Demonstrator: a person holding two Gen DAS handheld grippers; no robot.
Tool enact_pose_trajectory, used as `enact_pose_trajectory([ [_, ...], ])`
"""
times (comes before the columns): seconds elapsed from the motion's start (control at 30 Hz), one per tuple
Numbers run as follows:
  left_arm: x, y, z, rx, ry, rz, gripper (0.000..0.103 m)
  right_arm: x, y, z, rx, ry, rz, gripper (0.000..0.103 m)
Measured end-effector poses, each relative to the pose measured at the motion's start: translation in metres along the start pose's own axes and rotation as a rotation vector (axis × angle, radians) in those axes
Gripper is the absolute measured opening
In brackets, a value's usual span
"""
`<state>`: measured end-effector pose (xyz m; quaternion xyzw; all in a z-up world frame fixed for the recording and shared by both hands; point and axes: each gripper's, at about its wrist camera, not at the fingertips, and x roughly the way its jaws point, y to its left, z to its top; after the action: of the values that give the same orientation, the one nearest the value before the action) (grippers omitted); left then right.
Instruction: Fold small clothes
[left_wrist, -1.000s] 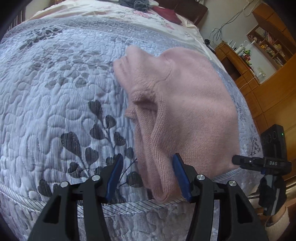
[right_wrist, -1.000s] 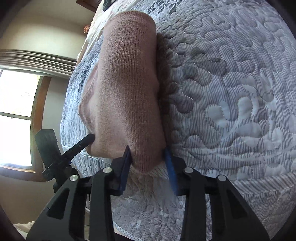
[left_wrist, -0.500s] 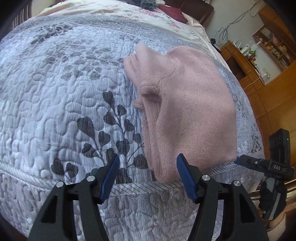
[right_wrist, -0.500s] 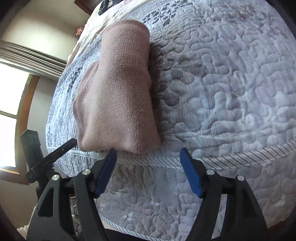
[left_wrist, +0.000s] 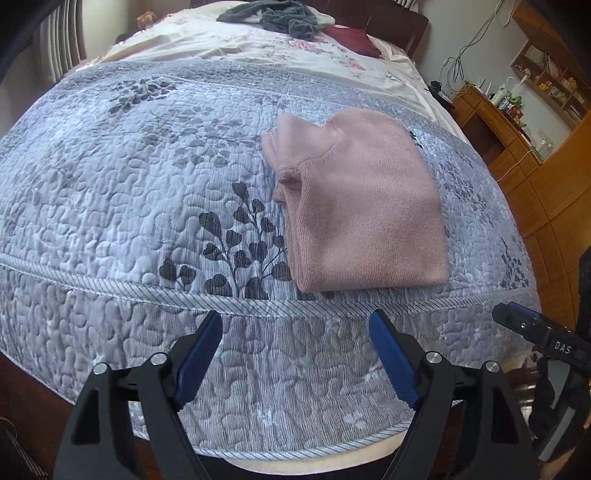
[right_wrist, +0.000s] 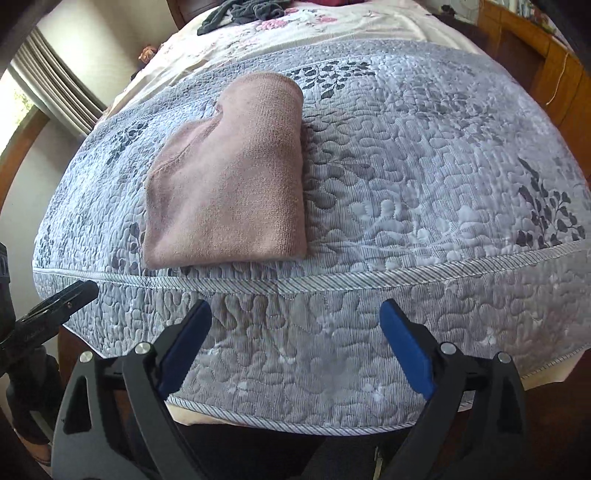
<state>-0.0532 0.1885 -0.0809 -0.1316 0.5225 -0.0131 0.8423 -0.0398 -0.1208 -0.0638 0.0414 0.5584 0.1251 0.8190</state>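
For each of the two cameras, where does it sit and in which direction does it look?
Left wrist: on the left gripper, off the bed's near edge, facing the folded pink sweater ahead and slightly right; its own open blue fingers show, and the right gripper at the right edge.
Right wrist: on the right gripper, facing the same sweater ahead-left; own open fingers, the left gripper at left.
Shared: sweater, grey quilt, dark clothes at the far end.
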Motion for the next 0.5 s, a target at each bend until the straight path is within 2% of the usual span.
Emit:
enact_pose_trajectory([
  [0.07, -0.006, -0.001, -0.003, -0.007, 0.001, 0.006, 0.086, -0.003, 0.007, -0.002, -0.007, -0.004, -0.028, 0.093],
  [0.17, -0.018, -0.005, -0.01, -0.018, -0.016, 0.001, 0.086, -0.012, 0.02, -0.006, -0.011, -0.031, -0.02, 0.093],
  [0.33, -0.041, -0.017, -0.016, 0.014, -0.063, 0.031, 0.089, -0.034, 0.038, -0.012, -0.05, -0.073, -0.093, 0.097],
  [0.5, -0.057, -0.026, -0.02, 0.034, -0.084, 0.047, 0.09, -0.05, 0.05, -0.015, -0.069, -0.101, -0.115, 0.1],
])
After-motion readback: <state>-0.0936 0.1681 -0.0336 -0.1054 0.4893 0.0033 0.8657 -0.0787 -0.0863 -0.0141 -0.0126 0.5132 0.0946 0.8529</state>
